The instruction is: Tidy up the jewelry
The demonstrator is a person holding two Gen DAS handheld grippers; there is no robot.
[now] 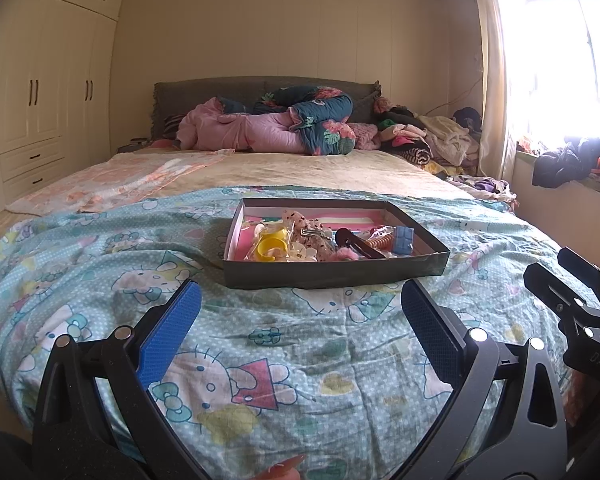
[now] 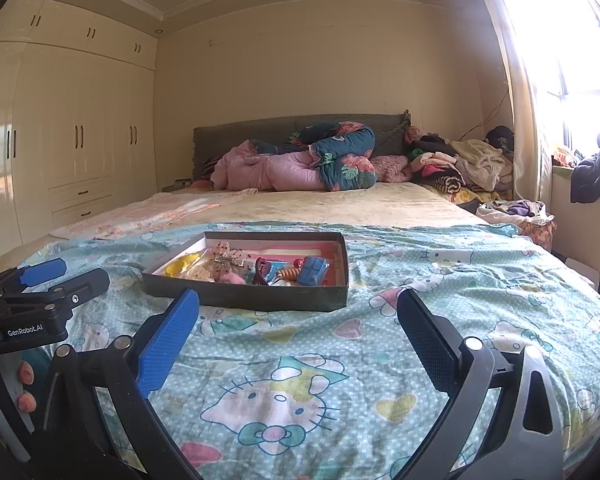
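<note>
Both the left gripper [image 1: 300,332] and the right gripper [image 2: 298,334] hover over the cartoon-print blanket [image 1: 284,360] with fingers spread wide and holding nothing. The shallow dark tray [image 1: 332,274] lies ahead at about 12 o'clock from the left fingers and 11 o'clock from the right, long axis crosswise, neither arm clearly nearer. It holds a jumble: yellow bracelet [image 1: 271,245], blue block [image 1: 403,240], fuzzy pink bits.
</note>
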